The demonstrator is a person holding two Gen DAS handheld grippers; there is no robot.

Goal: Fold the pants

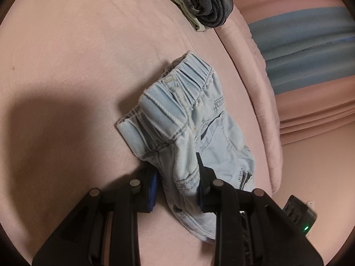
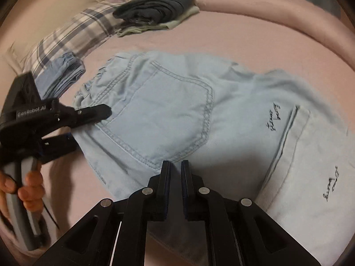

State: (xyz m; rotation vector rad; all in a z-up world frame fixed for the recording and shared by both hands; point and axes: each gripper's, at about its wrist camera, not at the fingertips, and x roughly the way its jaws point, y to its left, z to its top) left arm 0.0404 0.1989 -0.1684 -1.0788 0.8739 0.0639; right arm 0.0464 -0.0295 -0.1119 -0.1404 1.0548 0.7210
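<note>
Light blue denim pants [image 2: 177,115] lie on a pink bed, back pocket up, legs running to the right. In the left wrist view the pants [image 1: 182,119] bunch at the elastic waistband. My left gripper [image 1: 177,177] has its jaws around the fabric near the waist side; it also shows in the right wrist view [image 2: 88,124], gripping the pants' left edge. My right gripper [image 2: 175,168] hovers over the pants' near edge with its jaws almost together and no fabric visibly between them.
A stack of folded dark grey and cream clothes [image 2: 159,6] lies at the back. A plaid pillow [image 2: 73,33] and folded blue clothes [image 2: 60,77] are at the left. The pink bed edge [image 1: 255,88] runs along the right.
</note>
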